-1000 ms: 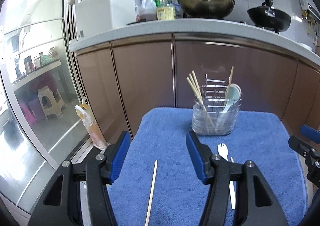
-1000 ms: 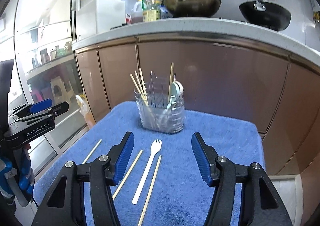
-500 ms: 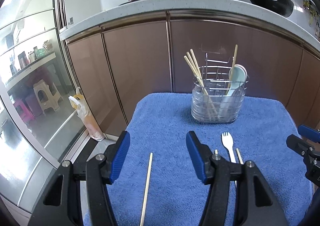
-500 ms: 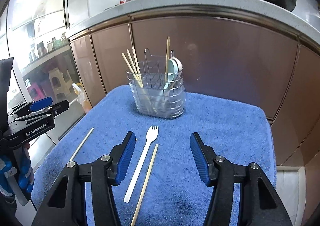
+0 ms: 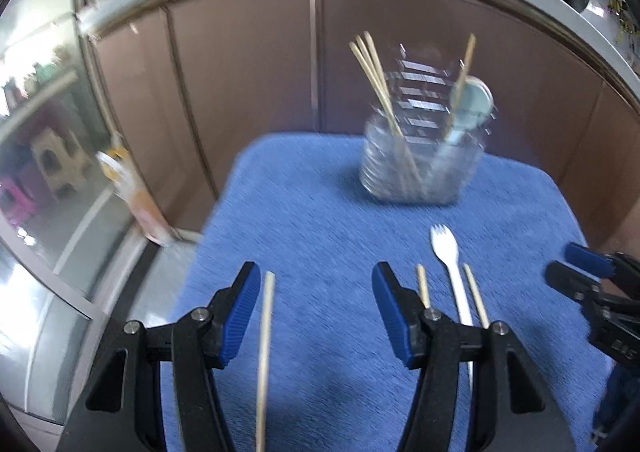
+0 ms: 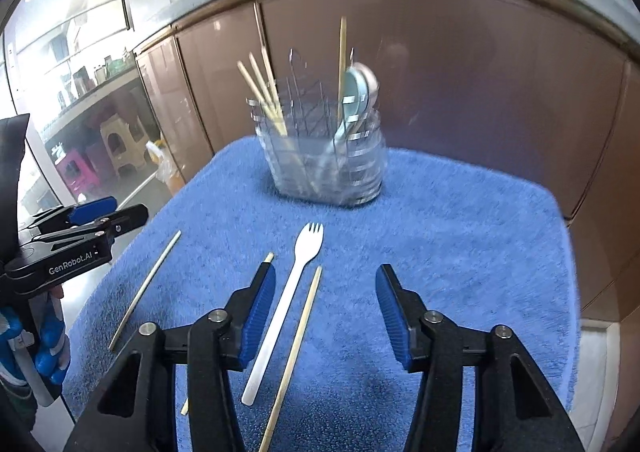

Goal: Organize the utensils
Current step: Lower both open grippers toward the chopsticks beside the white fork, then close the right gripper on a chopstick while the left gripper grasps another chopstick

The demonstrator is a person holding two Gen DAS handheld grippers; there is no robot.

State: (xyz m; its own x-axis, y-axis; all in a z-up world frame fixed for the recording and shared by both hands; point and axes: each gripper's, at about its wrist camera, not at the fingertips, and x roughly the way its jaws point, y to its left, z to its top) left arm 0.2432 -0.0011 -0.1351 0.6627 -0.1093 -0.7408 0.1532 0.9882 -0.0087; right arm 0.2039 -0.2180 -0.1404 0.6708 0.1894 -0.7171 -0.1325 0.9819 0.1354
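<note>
Utensil holder (image 6: 324, 155): clear caddy with wire dividers, upright at the far middle of the blue towel (image 6: 460, 252) that covers the tabletop. Contents: three chopsticks (image 6: 262, 89) leaning left, one chopstick (image 6: 342, 63) standing near upright, one pale spoon (image 6: 358, 91) at the right side.

Loose utensils, still to be put away: white fork (image 6: 286, 304), tines toward the holder; chopstick beside fork (image 6: 298, 344) just right of it; half-hidden chopstick (image 6: 269, 257) just left of it, mostly behind the right gripper's left finger; far-left chopstick (image 6: 145, 290), apart from the others near the towel's left edge.

Progress, as a judgement: roughly half done. Five pieces stand in the holder, four lie on the towel.

Right gripper (image 6: 326, 312): fingers spread wide, holding nothing, low over the fork and its neighbouring chopstick.

Left gripper (image 5: 316, 316): fingers spread wide, holding nothing; the far-left chopstick (image 5: 265, 352) lies between them, close to the left finger.

View differences: the right wrist view shows all four loose pieces at nearly full length, and the left gripper from the side. The left wrist view shows that the lone chopstick sits inside the left gripper's span, and only the tips of the fork group, with the right gripper (image 5: 588, 280) at its edge. Both views are motion-blurred.
</note>
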